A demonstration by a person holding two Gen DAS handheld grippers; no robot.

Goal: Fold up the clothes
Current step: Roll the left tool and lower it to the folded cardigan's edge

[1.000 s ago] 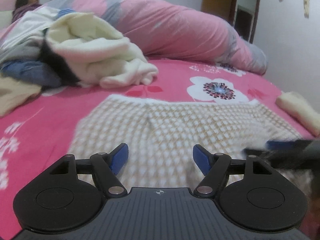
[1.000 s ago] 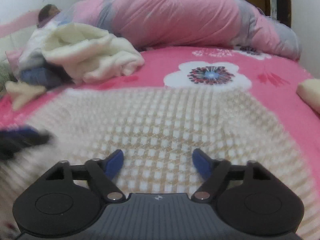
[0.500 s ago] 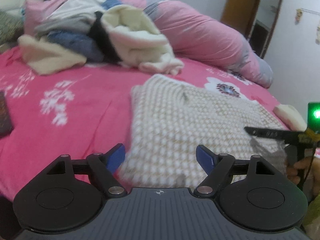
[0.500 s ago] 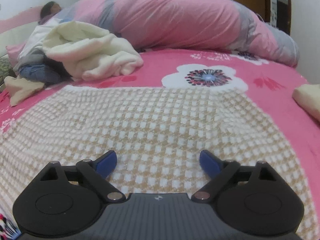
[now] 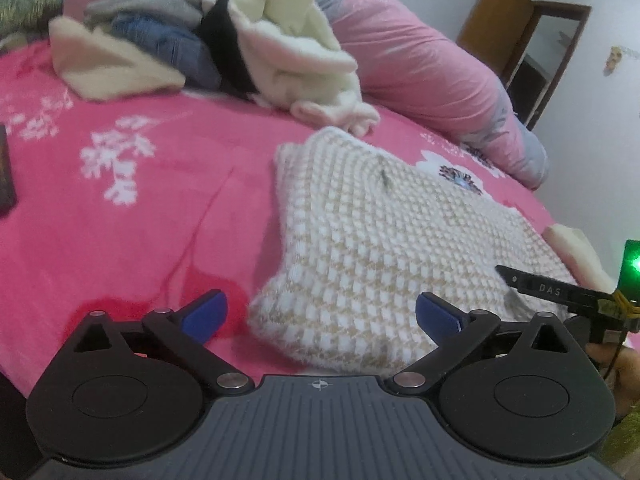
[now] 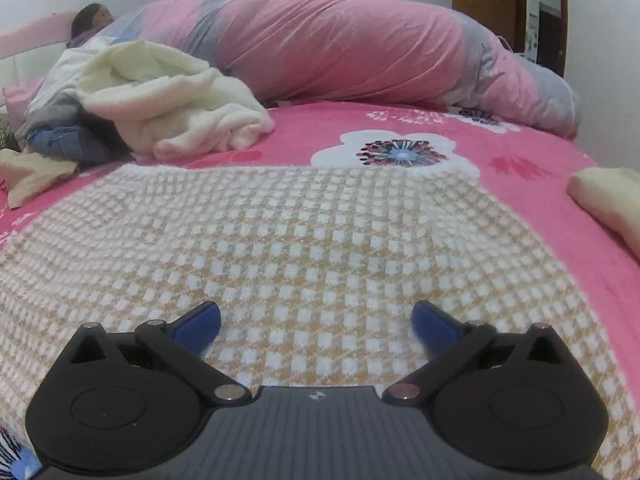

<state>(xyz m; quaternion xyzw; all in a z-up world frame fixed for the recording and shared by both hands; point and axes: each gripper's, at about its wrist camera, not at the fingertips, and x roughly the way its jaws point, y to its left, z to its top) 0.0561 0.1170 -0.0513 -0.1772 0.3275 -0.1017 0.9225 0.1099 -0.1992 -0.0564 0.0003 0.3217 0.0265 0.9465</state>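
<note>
Your bed [image 5: 132, 232] fills both views, covered in a pink sheet with white flower prints. Along its far side lies a long pink and grey rolled duvet [image 6: 360, 48], stretching almost from edge to edge.

In front of you, spread flat on the sheet, is the checked knit garment [image 6: 304, 240], white and beige, with its near edge just under your grippers. From your left wrist view it lies to the right of centre, its left edge slightly lifted and rounded.

Behind it, toward the left, sits the pile of unfolded clothes [image 5: 208, 40]: a cream fleece piece on top, blue denim and something black beneath. It lies near the garment's far corner, and you cannot tell whether they touch. A folded cream item [image 6: 608, 200] rests on the sheet at the right, just beside the garment.

Your left gripper [image 5: 320, 312] hangs over the garment's near left corner, jaws opening, pads clear of the cloth. Your right gripper [image 6: 316, 320] hangs over the garment's middle, jaws also opening, nothing pinched between them.
</note>
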